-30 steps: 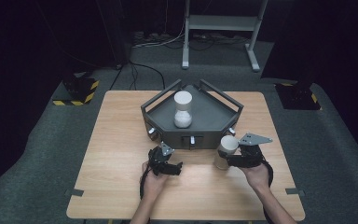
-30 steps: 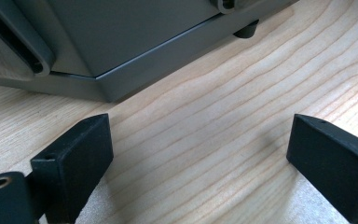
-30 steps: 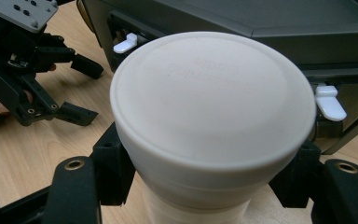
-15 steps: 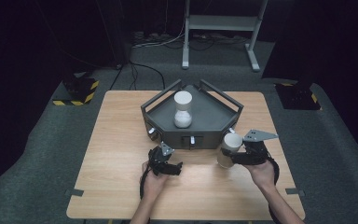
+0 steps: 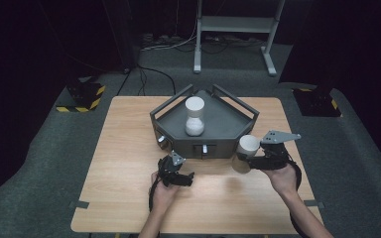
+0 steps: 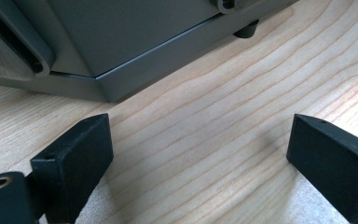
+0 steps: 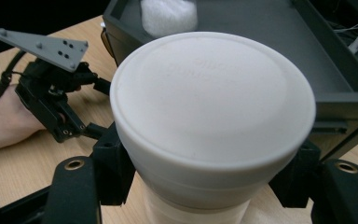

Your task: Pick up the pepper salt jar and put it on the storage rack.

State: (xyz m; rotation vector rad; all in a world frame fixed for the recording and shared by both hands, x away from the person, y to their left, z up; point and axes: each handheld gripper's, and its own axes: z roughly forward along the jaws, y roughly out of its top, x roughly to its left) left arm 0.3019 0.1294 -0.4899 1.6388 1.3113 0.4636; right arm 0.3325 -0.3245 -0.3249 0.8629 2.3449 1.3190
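A white round-topped container hangs just above the table, in front of the right corner of the grey tray. My right gripper is shut on its narrower lower part. In the right gripper view the container's wide lid sits above both jaws of that gripper, which press on its sides. A second white container stands upright in the tray. My left gripper rests low by the tray's front left corner, and its jaws stand wide open over bare wood.
The tray has raised rails and a small latch on its front wall. The wooden table has free room in front and to the left. In the right gripper view, the left gripper and the hand holding it lie to the left.
My right gripper has lifted the white container a little and carried it slightly right. The left gripper has stayed put.
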